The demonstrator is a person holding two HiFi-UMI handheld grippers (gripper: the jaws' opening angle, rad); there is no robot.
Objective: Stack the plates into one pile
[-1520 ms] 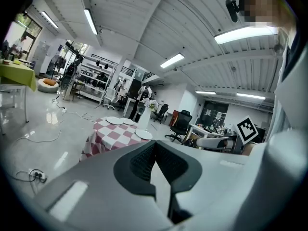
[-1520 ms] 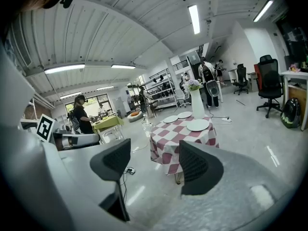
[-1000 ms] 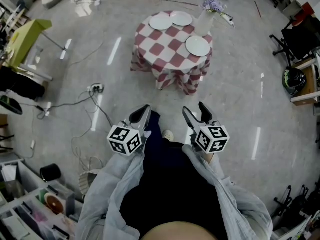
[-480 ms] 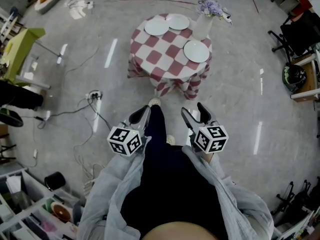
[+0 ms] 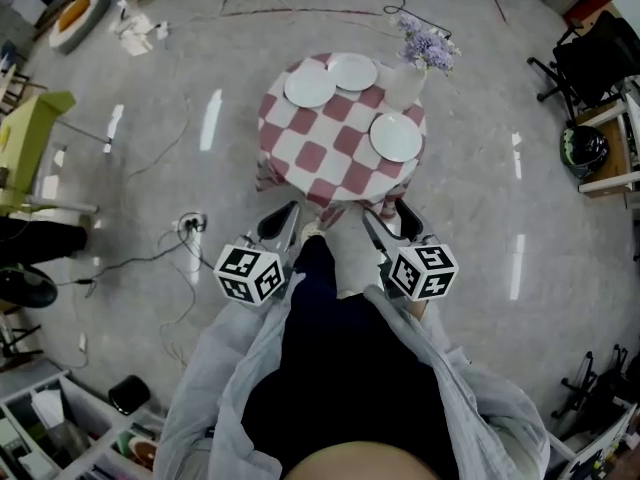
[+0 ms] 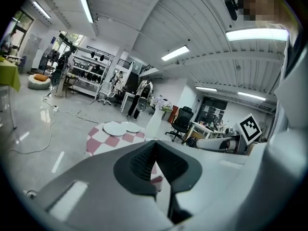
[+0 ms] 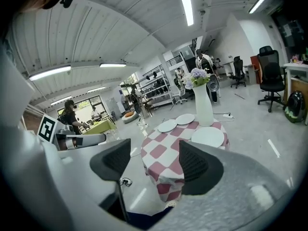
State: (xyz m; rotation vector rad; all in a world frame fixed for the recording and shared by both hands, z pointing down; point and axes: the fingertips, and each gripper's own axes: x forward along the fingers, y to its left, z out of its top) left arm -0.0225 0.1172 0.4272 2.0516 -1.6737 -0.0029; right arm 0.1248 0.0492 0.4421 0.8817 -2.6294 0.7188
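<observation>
A round table [image 5: 335, 158] under a red-and-white check cloth stands just ahead of me. Three white plates lie on it, apart: one at the far left [image 5: 310, 88], one beside it [image 5: 353, 71], one at the right [image 5: 396, 137]. A white vase [image 5: 405, 80] of purple flowers stands between them. My left gripper [image 5: 283, 224] is shut and empty, short of the table's near edge. My right gripper [image 5: 392, 224] is open with nothing between its fingers. The right gripper view shows the plates [image 7: 208, 137] and vase [image 7: 204, 107] beyond the right gripper [image 7: 154, 161]. The left gripper [image 6: 154, 161] blocks most of its own view.
A power strip with cables [image 5: 190, 226] lies on the floor at the left. A green table [image 5: 30, 133] stands further left, and shelves [image 5: 60, 423] fill the lower left. Office chairs [image 5: 600, 53] and a helmet [image 5: 585, 150] are at the right. The floor is grey.
The person has walked toward the table, which now sits closer below both grippers. Both grippers travelled forward with the body; their jaws stand as before.
</observation>
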